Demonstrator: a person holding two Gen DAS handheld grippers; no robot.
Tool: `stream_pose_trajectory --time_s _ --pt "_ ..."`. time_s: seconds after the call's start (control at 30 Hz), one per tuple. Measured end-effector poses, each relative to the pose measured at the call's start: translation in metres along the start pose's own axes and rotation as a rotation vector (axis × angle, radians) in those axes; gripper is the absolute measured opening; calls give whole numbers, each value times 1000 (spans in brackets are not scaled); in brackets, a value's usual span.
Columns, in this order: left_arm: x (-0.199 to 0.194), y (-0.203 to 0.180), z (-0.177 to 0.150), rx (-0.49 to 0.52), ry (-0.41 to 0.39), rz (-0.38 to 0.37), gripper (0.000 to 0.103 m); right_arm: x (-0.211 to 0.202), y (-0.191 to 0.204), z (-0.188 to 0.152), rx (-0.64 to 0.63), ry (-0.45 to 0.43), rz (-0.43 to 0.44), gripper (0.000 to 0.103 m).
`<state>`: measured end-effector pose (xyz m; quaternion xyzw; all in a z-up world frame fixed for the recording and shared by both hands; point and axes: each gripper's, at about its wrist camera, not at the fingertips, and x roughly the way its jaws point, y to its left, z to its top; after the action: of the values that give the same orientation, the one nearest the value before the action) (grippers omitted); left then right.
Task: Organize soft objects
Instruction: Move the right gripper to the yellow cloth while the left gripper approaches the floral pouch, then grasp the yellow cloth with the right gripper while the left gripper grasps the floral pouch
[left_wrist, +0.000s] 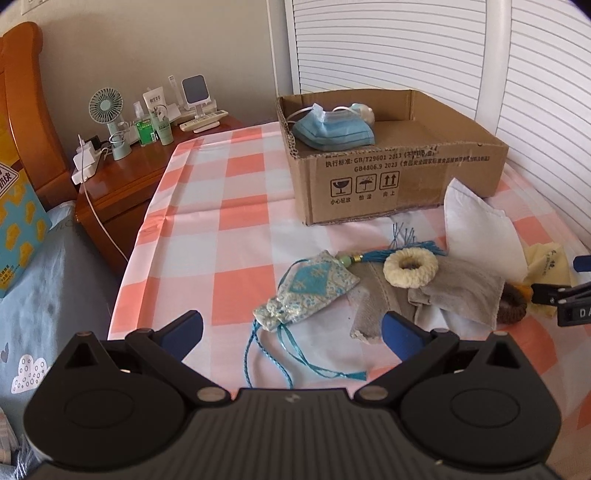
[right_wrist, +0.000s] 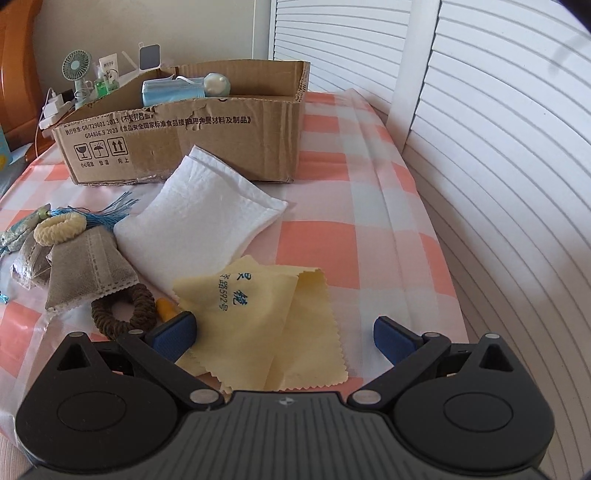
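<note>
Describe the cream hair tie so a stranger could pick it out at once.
Start at the cardboard box on the checked cloth, then look in front of it to the pile of soft items. The cream hair tie is a knitted ring resting on the grey pouch, beside a teal tassel; the other ring is dark brown.

Both tongs look alike: the left tongs (left_wrist: 291, 328) and right tongs (right_wrist: 284, 334) have matte black ribbed bodies, round black housings, silver pivot screws, and dark blue pads (right_wrist: 393, 338).

a blue mask (left_wrist: 334, 131) lies in the cardboard box (left_wrist: 402, 177); sachet (left_wrist: 310, 288), scrunchies, pouches and yellow cloth (right_wrist: 258, 321) lie scattered before it.
</note>
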<state>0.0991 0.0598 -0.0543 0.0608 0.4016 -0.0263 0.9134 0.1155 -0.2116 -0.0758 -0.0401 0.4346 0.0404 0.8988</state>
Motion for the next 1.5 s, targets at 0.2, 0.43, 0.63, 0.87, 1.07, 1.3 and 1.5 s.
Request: stream_pose_trajectory --time_s 0.2,0.43,0.63,0.87,1.07,1.3,1.5 --pt "17 11 8 51 3 55 102 0 -1 -1 -4 -10 12 103" --pt "43 21 10 93 57 -13 102 1 -2 0 -11 -11 19 103" --pt "61 24 22 90 35 -27 102 1 -2 0 -12 -6 19 103" --pt "89 32 31 81 53 -40 103 2 -1 2 -12 1 18 103" --pt "98 41 33 43 51 -102 99 2 -1 2 -10 0 16 103" --pt "87 31 36 120 -3 -136 98 2 -1 2 -10 0 16 103" --pt "77 30 44 171 -23 -172 98 1 0 2 -10 0 15 103"
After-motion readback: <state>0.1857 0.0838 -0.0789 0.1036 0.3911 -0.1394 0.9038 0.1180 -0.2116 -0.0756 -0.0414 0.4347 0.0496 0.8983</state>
